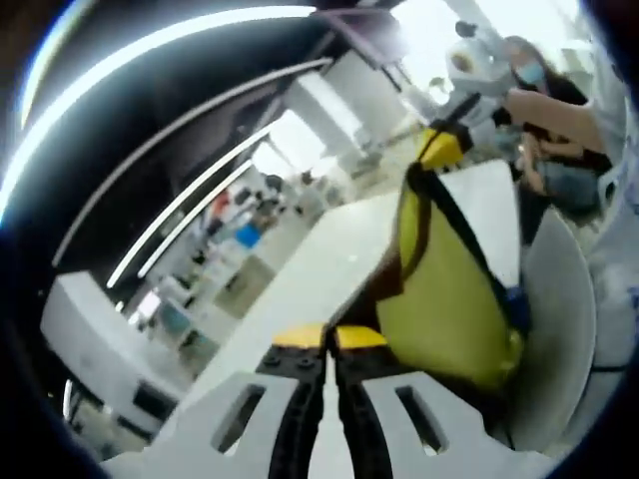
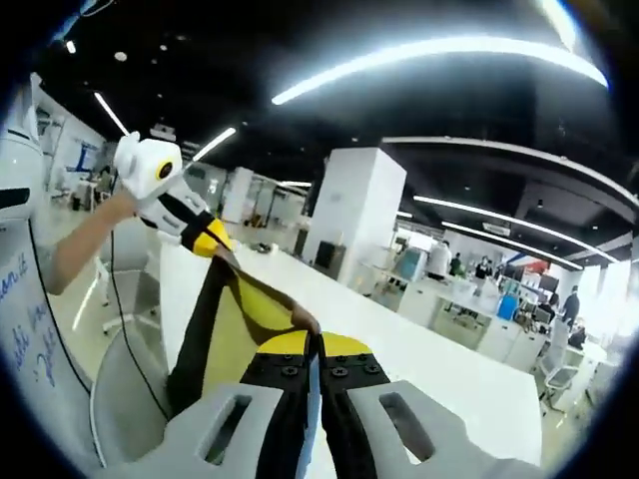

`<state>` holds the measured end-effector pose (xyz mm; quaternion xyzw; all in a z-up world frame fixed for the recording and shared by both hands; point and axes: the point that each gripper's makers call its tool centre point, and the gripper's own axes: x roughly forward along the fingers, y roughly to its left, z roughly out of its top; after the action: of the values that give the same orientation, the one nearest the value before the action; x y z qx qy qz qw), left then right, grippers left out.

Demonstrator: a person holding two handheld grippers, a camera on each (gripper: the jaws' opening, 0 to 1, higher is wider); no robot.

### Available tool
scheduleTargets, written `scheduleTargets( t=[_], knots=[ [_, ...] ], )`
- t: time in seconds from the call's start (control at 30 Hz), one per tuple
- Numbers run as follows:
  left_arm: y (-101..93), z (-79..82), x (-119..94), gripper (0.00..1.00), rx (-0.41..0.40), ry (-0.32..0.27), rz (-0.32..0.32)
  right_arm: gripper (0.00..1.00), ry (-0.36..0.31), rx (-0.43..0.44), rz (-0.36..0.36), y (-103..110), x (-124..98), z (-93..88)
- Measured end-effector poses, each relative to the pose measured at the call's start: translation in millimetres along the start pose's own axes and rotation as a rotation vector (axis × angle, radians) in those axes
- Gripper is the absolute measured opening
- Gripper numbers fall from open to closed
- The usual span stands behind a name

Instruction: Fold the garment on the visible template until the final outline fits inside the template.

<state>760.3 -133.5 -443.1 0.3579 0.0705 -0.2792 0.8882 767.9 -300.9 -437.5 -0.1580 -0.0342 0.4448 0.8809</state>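
the yellow garment with black trim (image 1: pixel 444 299) hangs in the air between both pinched-shut grippers, left gripper (image 1: pixel 329 344) and right gripper (image 2: pixel 313 349), above the white table (image 1: pixel 329 249), so next it likely needs lowering flat for folding.

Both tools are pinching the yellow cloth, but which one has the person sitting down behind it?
The right tool, seen in the left gripper view: a seated person is behind it. Behind the left tool, in the right gripper view, there's an arm and a whiteboard.
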Motion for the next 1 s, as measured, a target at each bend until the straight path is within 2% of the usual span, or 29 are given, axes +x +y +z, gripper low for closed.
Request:
scheduleTargets(
  t=[0.4,0.57,0.67,0.73,1.0],
  knots=[
    [2.0,-41.1,39,0.00,-0.084,0.062,-0.038,0.02,0.059,0.049,0.019,-10,31,-34.7],
    [3.4,-59.0,61,0.00,-0.115,0.071,-0.046,0.02,0.105,0.077,0.016,-20,52,-59.9],
    [7.0,-67.3,77,0.00,-0.107,0.058,-0.033,0.02,0.125,0.094,0.007,-27,62,-70.7],
    [7.0,-75.6,88,0.00,-0.141,0.063,-0.044,0.02,0.156,0.097,0.001,-35,73,-82.6],
    [13.1,-102.9,134,0.00,-0.191,0.123,-0.090,0.02,0.195,0.136,-0.008,-57,100,-113.6]
  ],
)
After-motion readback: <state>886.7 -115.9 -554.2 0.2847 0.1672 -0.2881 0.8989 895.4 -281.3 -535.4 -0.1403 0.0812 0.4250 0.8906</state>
